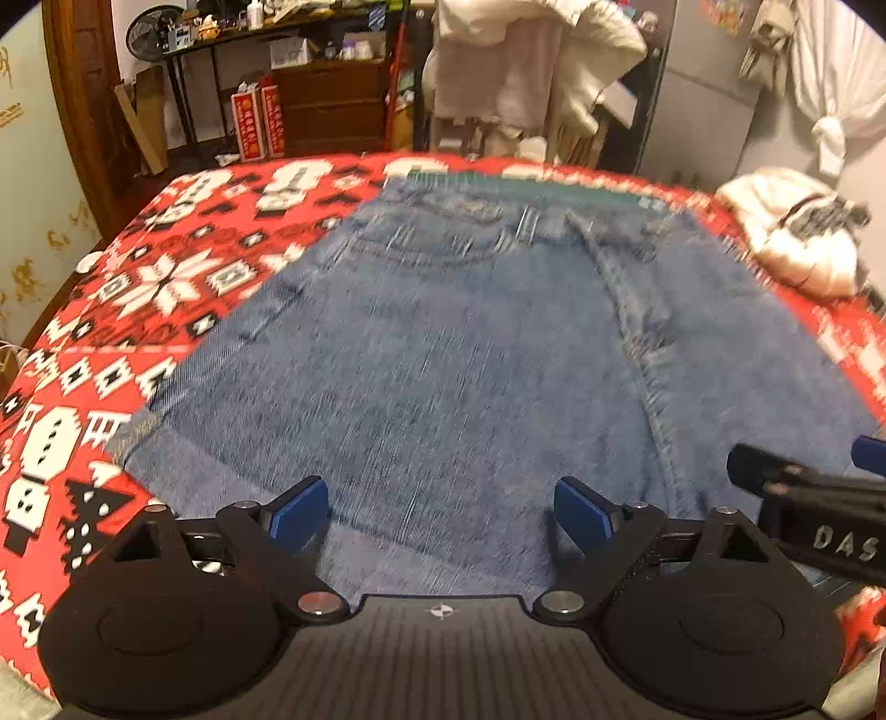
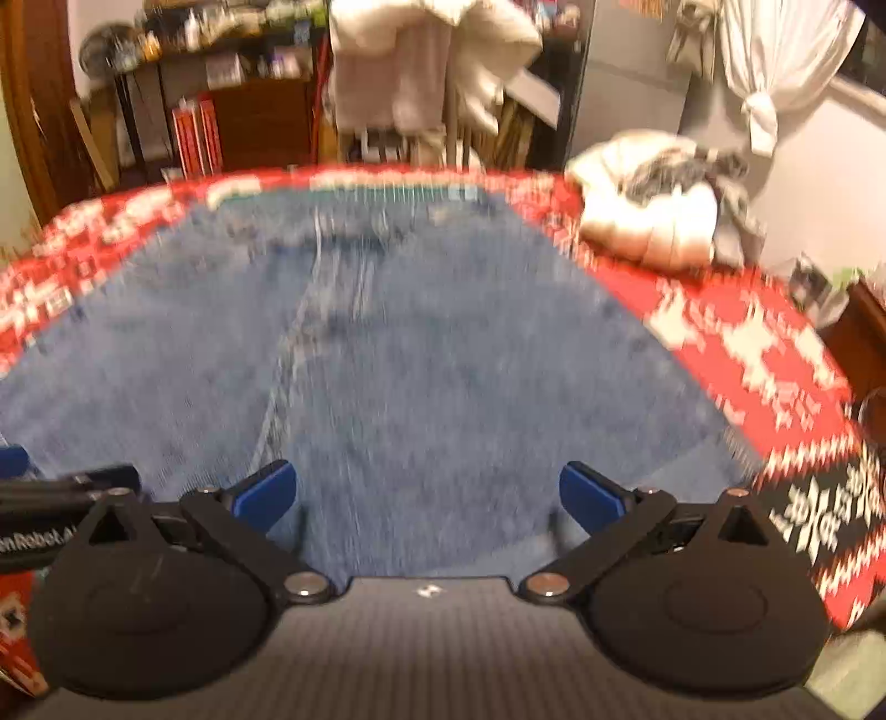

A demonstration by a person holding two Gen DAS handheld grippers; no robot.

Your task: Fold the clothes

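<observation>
Jeans point(image 1: 470, 343), blue denim, spread flat on a bed covered by a red blanket point(image 1: 183, 266) with white and black snowflake pattern. Waistband at the far end of the jeans, belt loops visible in the left wrist view; a long seam runs from the waistband area down toward the near edge. A teal strip point(image 1: 526, 185) shows just beyond the waistband. The near part of the jeans looks folded, with a paler hem edge at the near left corner in the left wrist view. Both views motion-blurred, the right one more so

Left gripper point(image 1: 443, 515): 2 blue-padded fingers point(image 1: 299, 512) spread wide apart over the near edge of the jeans, nothing between them. Contact with the denim cannot be told

Right gripper point(image 2: 426, 498): fingers point(image 2: 266, 493) likewise wide apart above the near edge of the jeans, holding nothing. It sits just right of the left gripper; each shows at the edge of the other's view

Right of the jeans, at the blanket's far right corner, a white puffy garment point(image 1: 792, 238) with something grey lying on it. Beyond the jeans' waistband end, off the bed: pale clothes on a rack point(image 1: 526, 66), a dark wooden cabinet point(image 1: 332, 105), 2 red boxes point(image 1: 257, 122), a shelf with clutter and a fan point(image 1: 149, 27). A white knotted curtain point(image 2: 764, 83) hangs far right
</observation>
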